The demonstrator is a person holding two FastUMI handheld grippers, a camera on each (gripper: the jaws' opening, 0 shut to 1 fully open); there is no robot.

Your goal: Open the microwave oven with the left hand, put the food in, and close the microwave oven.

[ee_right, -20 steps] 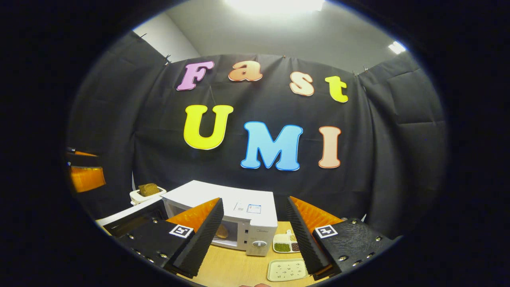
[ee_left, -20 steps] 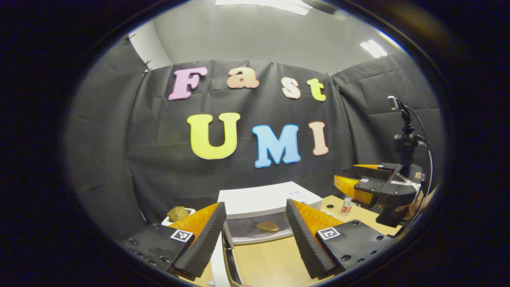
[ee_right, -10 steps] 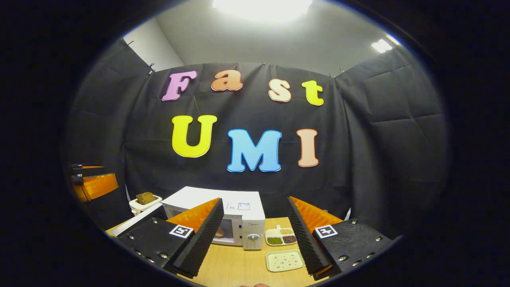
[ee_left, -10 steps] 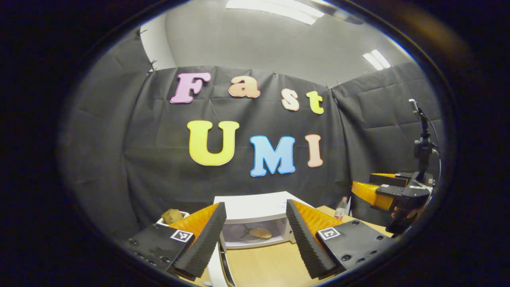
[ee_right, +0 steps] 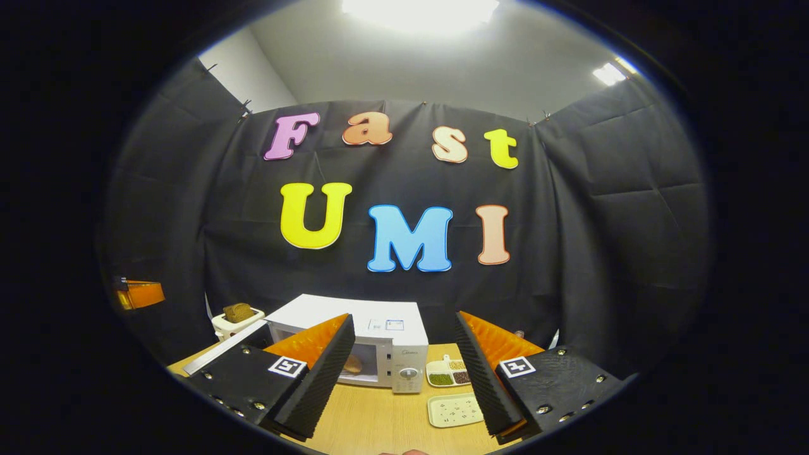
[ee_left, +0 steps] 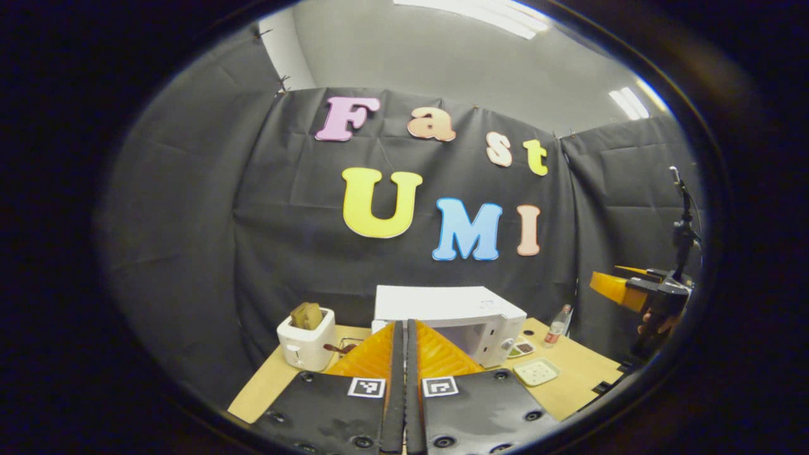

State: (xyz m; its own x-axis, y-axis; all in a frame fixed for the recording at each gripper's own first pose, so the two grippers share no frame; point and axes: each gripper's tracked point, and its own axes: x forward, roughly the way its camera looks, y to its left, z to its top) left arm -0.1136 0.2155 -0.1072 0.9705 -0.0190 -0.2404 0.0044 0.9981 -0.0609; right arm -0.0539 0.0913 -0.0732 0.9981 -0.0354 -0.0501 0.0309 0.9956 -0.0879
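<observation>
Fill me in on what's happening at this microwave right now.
A person holds a pair of tongs in each hand, back from the white microwave on the wooden table. Its door stands open, and a piece of food lies inside. The left tongs are shut on nothing; the right tongs are open and empty. The door has not yet been closed.

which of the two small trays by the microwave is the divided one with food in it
The divided tray, right beside the microwave, holding green, brown and pale portions. The plain speckled tray lies nearer the right gripper and has no compartments.
</observation>
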